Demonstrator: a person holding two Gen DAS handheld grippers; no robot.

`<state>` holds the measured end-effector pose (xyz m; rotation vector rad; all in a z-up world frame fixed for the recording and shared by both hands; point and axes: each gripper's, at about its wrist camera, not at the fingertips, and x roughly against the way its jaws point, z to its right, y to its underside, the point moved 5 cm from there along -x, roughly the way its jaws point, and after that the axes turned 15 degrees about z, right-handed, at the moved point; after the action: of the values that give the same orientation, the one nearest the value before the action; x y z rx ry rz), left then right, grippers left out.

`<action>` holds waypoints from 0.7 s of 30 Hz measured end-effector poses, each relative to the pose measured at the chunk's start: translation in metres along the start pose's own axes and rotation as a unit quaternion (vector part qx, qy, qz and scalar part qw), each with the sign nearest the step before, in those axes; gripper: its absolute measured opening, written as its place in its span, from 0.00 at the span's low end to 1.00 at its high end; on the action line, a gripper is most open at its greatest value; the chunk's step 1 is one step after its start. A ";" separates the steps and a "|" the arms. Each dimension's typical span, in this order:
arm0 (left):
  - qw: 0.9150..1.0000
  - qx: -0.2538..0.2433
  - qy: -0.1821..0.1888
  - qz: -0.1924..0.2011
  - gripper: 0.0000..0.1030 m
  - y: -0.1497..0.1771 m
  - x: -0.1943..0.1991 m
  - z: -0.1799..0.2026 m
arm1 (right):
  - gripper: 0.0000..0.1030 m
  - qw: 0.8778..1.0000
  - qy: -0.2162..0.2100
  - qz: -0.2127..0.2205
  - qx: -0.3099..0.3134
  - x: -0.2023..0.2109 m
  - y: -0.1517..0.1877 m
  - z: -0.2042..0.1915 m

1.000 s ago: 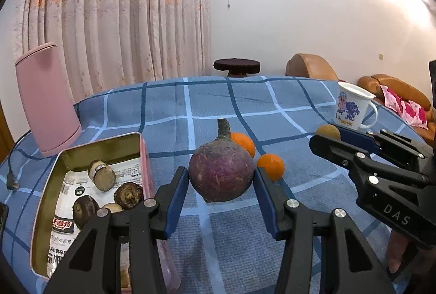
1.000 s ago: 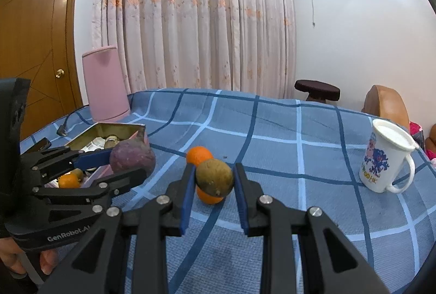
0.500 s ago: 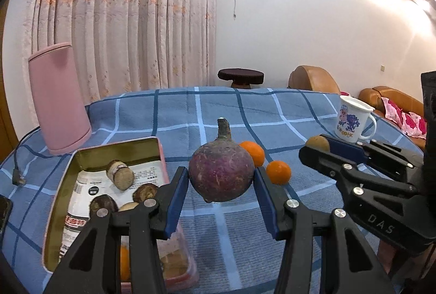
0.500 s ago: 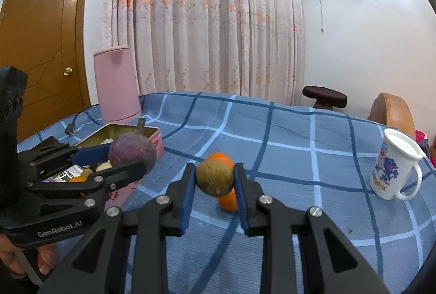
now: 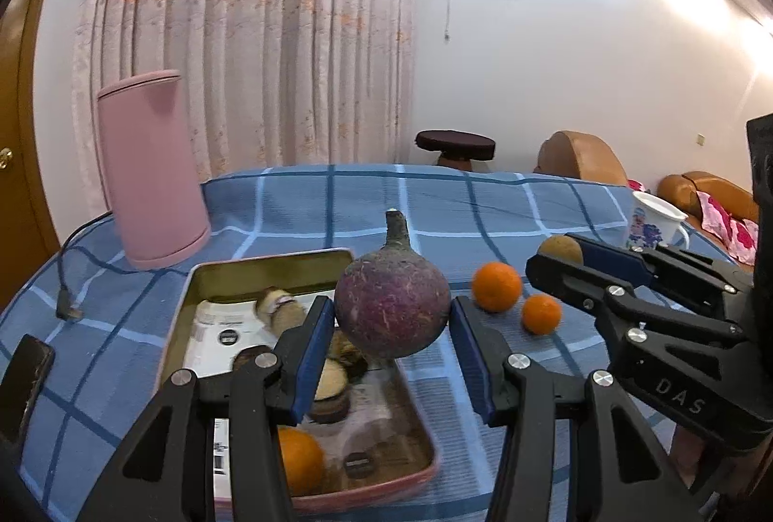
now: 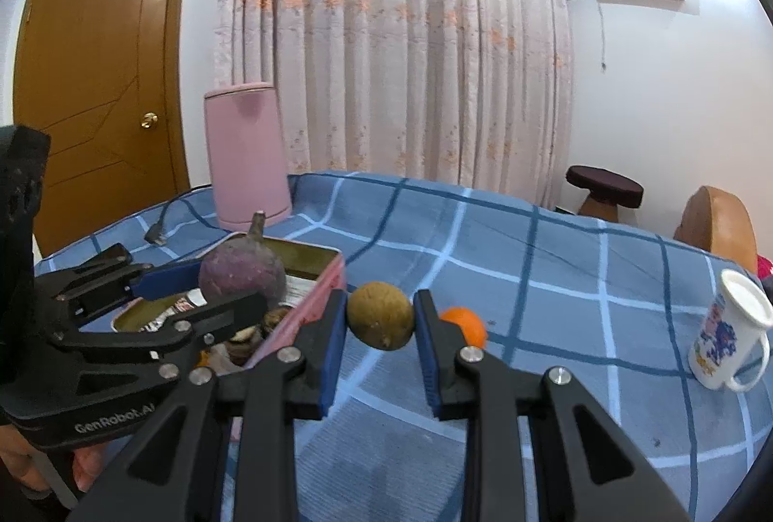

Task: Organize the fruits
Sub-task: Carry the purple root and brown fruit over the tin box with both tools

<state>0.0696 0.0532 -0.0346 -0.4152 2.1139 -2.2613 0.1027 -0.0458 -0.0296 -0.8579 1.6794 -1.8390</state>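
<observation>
While the purple root (image 5: 391, 309) hung over the near right part of the pink tin (image 5: 270, 263), you had your left gripper (image 5: 392, 357) clenched on both its sides, so it sat right between the fingertips. Your right gripper (image 6: 380, 328) was clamped on the brown fruit (image 6: 380, 315), held above the blue checked counter (image 6: 555, 280) just right of the tin's wall. Inside the tin lay one orange (image 5: 299, 459) near you and several brown cut pieces (image 5: 278, 304) farther in. By my reading, the sorting was partly done. Both held items were not yet set down, and two oranges (image 5: 497, 286) lay on the cloth to the right of the tin, waiting. A white mug (image 6: 729, 338) stood far right, a pink container (image 5: 150, 169) far left.
</observation>
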 end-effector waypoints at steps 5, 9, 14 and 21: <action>1.000 0.009 -0.013 0.001 0.50 -0.001 0.003 -0.019 | 0.30 1.000 -0.017 0.001 0.009 -0.009 -0.007 -0.018; 1.000 0.014 -0.026 0.000 0.50 0.001 0.006 -0.034 | 0.30 1.000 -0.029 0.000 0.011 -0.017 -0.010 -0.034; 0.999 0.020 -0.040 -0.005 0.50 0.004 0.007 -0.051 | 0.30 0.999 -0.049 -0.004 0.018 -0.026 -0.010 -0.055; 0.998 0.028 -0.059 -0.009 0.50 0.007 0.007 -0.073 | 0.30 0.998 -0.061 -0.011 0.021 -0.037 -0.008 -0.069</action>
<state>0.0468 0.1224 -0.0442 -0.5543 1.9937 -2.2395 0.0769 0.0287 -0.0286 -0.9549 1.5564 -1.7918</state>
